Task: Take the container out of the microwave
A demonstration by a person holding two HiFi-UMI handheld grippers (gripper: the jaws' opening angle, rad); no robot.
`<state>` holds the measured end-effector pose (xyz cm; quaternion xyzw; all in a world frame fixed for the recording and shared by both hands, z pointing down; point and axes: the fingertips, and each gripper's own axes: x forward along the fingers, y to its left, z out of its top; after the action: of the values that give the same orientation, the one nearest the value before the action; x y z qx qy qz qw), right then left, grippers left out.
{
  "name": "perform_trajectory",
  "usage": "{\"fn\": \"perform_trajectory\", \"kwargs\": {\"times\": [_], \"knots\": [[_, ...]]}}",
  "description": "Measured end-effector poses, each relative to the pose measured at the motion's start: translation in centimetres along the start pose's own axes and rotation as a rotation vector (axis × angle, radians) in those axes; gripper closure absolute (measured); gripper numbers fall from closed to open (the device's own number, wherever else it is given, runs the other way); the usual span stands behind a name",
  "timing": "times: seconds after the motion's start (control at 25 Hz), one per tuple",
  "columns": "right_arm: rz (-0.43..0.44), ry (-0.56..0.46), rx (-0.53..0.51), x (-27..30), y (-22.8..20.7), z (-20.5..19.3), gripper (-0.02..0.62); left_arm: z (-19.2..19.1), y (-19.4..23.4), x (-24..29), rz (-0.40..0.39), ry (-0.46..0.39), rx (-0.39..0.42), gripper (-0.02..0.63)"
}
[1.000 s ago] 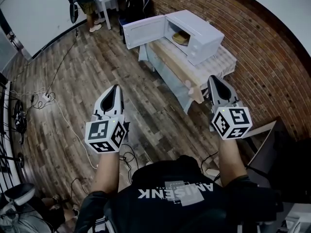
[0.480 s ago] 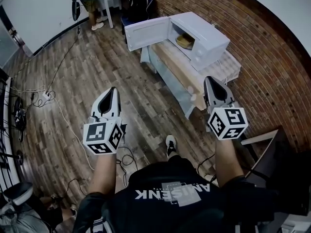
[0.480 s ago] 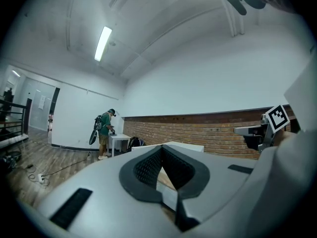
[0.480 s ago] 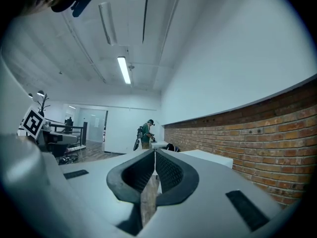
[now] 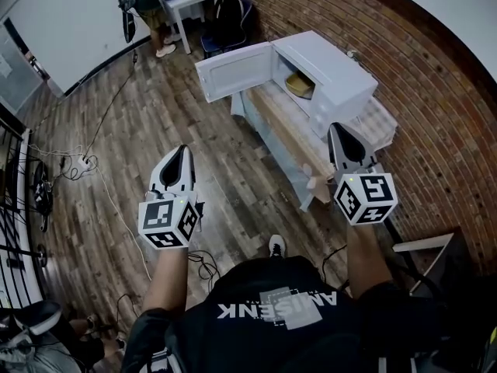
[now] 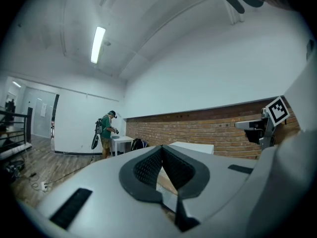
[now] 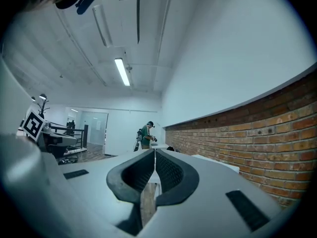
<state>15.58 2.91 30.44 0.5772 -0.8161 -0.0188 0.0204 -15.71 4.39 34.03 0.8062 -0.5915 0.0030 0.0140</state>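
Presently both grippers are empty. The left gripper (image 5: 184,151) has its jaws pressed together, and the right gripper (image 5: 336,129) is likewise closed tip to tip. The yellowish container (image 5: 299,85) sits inside the white microwave (image 5: 330,64), whose door (image 5: 233,70) is swung open. The microwave is ahead of the right gripper, well apart.

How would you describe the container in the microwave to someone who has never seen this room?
By the brick wall stands a cloth-covered table with a white microwave, its door swung open. In its cavity sits the container, a pale yellow bowl-like dish, the only thing inside.
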Motion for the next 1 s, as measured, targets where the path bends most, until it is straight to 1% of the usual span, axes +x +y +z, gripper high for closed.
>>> {"fn": "perform_trajectory", "kwargs": {"times": [0.08, 0.28, 0.44, 0.6, 0.8, 0.88, 1.0], "knots": [[0.01, 0.005, 0.002, 1.3, -1.8, -0.1, 0.554, 0.0, -0.5, 2.0, 0.003, 0.014, 0.013, 0.595], [0.052, 0.009, -0.003, 3.9, -5.1, -0.5, 0.554, 0.2, -2.1, 6.3, 0.016, 0.011, -0.017, 0.595], [0.09, 0.013, 0.005, 5.8, -7.3, -0.8, 0.554, 0.3, -4.2, 9.4, 0.015, 0.027, -0.018, 0.595], [0.101, 0.004, 0.011, 6.9, -10.2, -0.5, 0.554, 1.1, -6.1, 11.7, 0.015, 0.029, -0.011, 0.595], [0.113, -0.004, 0.027, 8.5, -11.4, -1.3, 0.554, 1.4, -6.1, 13.5, 0.03, 0.028, 0.01, 0.595], [0.113, -0.004, 0.023, 9.3, -11.5, -1.6, 0.554, 1.3, -6.1, 14.4, 0.039, 0.021, 0.03, 0.595], [0.105, 0.007, 0.018, 10.5, -11.7, -2.2, 0.554, 0.9, -6.2, 15.9, 0.028, 0.012, 0.045, 0.595]]}}
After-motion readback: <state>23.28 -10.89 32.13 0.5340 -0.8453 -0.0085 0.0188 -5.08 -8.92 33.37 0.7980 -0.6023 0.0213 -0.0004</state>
